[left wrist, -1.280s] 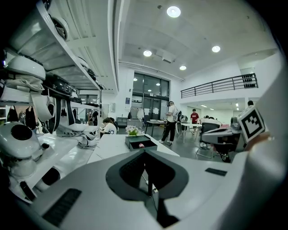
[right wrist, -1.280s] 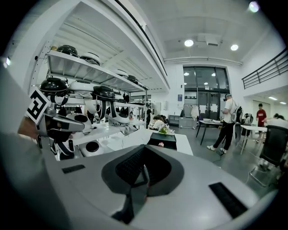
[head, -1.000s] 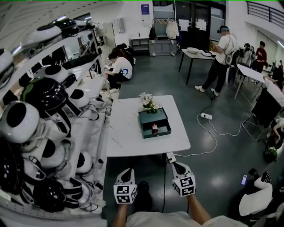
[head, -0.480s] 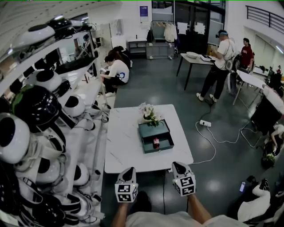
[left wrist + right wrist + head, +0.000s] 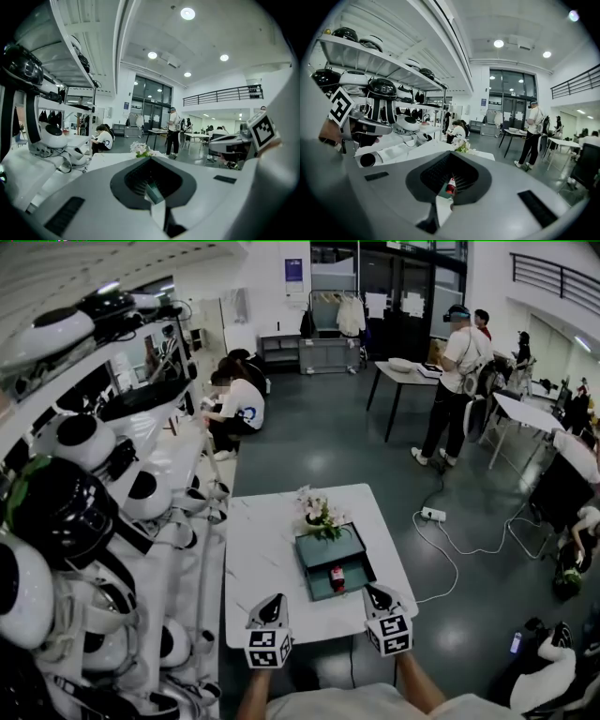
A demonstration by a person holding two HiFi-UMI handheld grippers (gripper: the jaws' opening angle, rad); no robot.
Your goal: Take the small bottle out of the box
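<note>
Here is the dark green rectangular box (image 5: 323,550) on the white table (image 5: 262,554), its front drawer pulled open towards the camera. The small red bottle with a pale cap (image 5: 337,579) stands inside that drawer, near the middle. A bunch of white flowers with green leaves (image 5: 322,513) sits at the box's far side. The left gripper (image 5: 273,600) hangs to the left of the box's drawer front, apart from it, jaws pressed together with nothing between them. The right gripper (image 5: 377,592) hovers just right of the drawer front, nearer the box than the left one, also clamped closed and empty. In the right gripper view the bottle shows just past the closed tips, ahead and untouched.
</note>
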